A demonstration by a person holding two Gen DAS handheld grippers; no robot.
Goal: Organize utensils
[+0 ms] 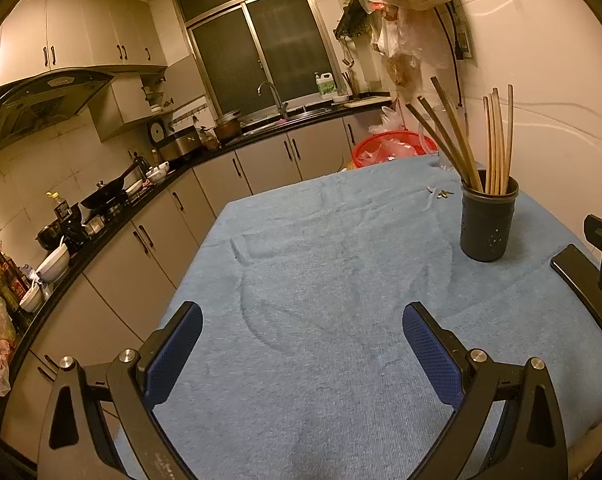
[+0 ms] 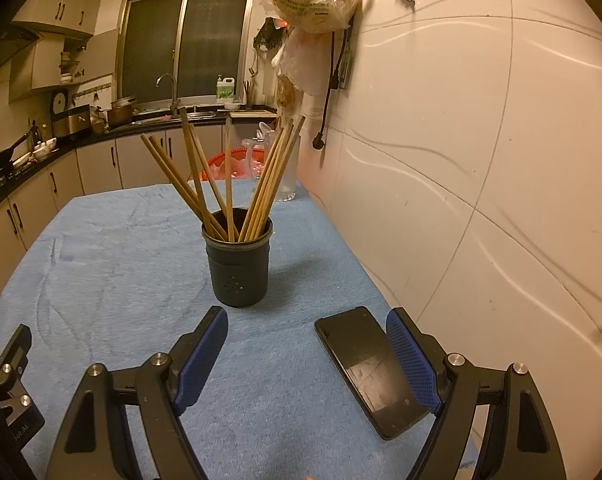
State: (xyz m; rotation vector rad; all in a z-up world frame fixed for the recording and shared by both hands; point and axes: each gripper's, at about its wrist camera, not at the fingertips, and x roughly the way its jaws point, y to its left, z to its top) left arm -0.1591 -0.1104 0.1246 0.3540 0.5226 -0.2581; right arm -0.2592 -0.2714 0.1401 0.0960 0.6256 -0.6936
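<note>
Right wrist view shows the right gripper low over the blue cloth on the table, jaws wide with nothing between them. A black phone lies just beside the right finger. Beyond the jaws, apart from them, stands the dark cup full of chopsticks. The left gripper is also wide and empty; the cup is far to its right.

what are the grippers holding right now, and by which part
Nothing is held. The left gripper and right gripper both stand open over the blue cloth; the chopsticks sit in the black cup, untouched.
</note>
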